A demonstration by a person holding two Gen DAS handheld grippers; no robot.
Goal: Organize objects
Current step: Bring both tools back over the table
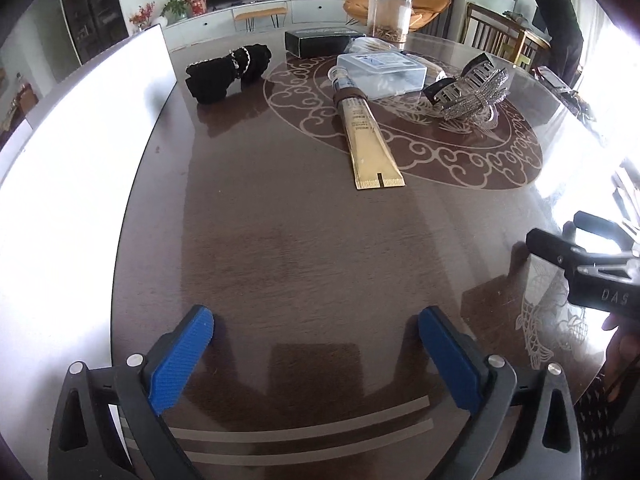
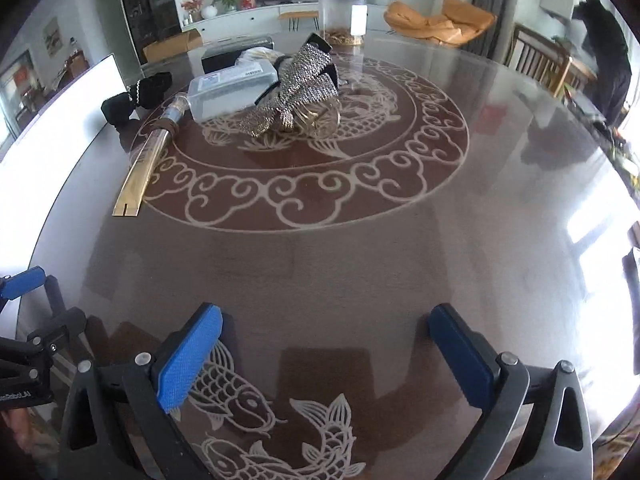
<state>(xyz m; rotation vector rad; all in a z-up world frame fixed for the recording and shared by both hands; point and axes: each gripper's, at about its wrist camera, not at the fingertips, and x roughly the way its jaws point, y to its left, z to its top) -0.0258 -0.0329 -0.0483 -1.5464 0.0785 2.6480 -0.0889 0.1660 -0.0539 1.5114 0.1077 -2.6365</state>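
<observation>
Two pairs of blue-padded tongs, the left tongs and the right tongs, hover with jaws spread wide and empty above the near edge of a glossy dark-brown round bench inlaid with pale scrollwork and fish. The clutter to be organized lies well ahead of both, gathered around the far part of the bench's central medallion. Nearest is a long flat gold tube with a brown band, its crimped end pointing back toward the tongs and its capped end running away into the pile; in the left view its long axis lies almost straight ahead, slightly right of centre, while in the right view it sits far off to the left. On that showing, the left tongs appear better placed for it and would need to close across its width. Behind it rest a clear lidded plastic box, a silver sequinned bow hair clip, a crumpled black cloth with a chain trim, a black rectangular box and a tall clear jar.
</observation>
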